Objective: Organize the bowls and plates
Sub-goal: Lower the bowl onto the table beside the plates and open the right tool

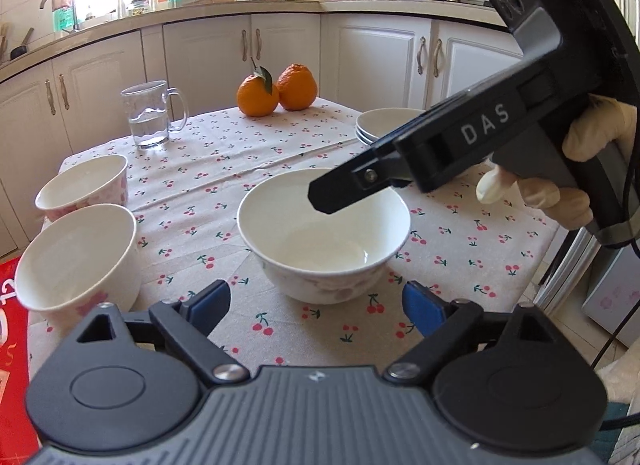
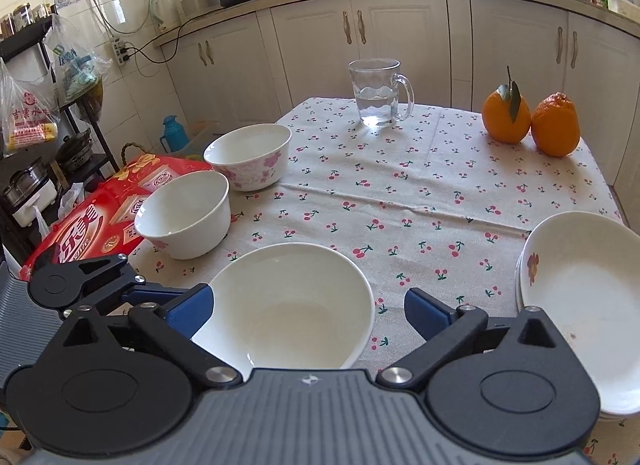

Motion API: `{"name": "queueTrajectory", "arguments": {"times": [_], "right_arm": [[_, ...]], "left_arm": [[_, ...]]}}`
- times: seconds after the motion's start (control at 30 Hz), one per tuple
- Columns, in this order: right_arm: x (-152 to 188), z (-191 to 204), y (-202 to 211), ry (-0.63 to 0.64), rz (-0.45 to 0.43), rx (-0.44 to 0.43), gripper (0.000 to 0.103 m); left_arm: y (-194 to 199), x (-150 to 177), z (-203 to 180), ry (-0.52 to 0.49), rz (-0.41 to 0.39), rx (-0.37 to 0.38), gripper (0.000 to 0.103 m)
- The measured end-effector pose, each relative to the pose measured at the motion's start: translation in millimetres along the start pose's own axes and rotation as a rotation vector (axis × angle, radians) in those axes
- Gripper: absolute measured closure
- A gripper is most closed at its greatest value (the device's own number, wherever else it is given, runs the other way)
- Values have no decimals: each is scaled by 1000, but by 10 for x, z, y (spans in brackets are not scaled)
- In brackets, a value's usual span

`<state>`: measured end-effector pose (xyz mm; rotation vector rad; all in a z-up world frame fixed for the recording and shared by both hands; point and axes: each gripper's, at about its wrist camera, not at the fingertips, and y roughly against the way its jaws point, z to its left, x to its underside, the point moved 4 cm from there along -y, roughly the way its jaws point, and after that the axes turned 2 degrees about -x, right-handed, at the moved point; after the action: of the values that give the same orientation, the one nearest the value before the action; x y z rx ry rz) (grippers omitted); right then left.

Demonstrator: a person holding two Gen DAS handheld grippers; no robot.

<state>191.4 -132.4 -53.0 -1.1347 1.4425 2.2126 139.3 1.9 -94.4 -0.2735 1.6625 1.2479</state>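
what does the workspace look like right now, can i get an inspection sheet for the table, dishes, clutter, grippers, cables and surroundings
Surface: table with a cherry-print tablecloth, creased across the middle.
Job's things: near bowl alone at the front; two flowered bowls side by side at the left edge; stack of plates at the right edge.
Clutter: glass mug part full of water; two oranges touching, at the far side.
Grippers: left gripper open, short of the near bowl; right gripper open, one finger over the bowl's rim.
Cables: black cable hanging from the right gripper; wall cords off the table.
Surroundings: kitchen cabinets, red package left of the table.
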Motion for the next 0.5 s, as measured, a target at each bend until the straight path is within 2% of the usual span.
{"name": "queueTrajectory", "arguments": {"times": [0.2,0.33,0.5], "right_arm": [[13,160,30,97,16,118,0],[17,275,55,118,17,106,0],[-18,438,66,155,11,93,0]], "left_arm": [[234,58,124,47,-27,-87,10],[347,115,209,71,-35,-148,10],[479,181,302,100,-59,-165,10]]}}
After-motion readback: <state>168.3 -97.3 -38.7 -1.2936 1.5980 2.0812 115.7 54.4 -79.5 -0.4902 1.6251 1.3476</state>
